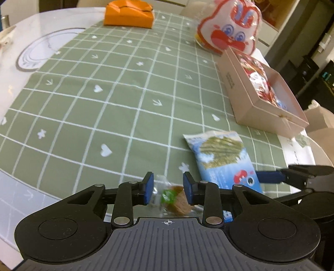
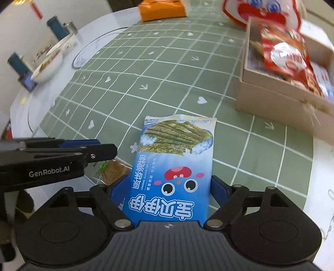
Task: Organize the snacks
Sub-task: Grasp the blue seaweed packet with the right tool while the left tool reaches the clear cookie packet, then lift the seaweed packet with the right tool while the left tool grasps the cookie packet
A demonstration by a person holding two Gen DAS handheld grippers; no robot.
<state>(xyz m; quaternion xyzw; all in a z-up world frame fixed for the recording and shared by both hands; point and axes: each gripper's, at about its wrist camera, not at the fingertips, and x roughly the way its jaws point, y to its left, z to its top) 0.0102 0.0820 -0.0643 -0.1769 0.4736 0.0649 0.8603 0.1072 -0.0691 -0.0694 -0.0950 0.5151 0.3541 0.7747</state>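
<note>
Seaweed snack packet [image 2: 173, 166] lies on the green checked tablecloth [image 1: 104, 93], framed by the right gripper [image 2: 167, 187], spread wide. Left of it, the left gripper [image 1: 168, 188], half-open, straddles a small wrapped brown snack [image 1: 177, 200]; the snack-filled cardboard box [image 1: 246, 98] sits far right.

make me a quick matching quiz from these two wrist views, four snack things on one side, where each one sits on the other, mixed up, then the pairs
Things
1. blue seaweed snack packet
2. small clear-wrapped brown snack
3. red snack bags
4. orange box

Places
A. inside the open cardboard box
B. far end of the green checked cloth
C. between the fingers of the left gripper
D. between the fingers of the right gripper

Pairs: 1-D, 2-C, 3-A, 4-B
</note>
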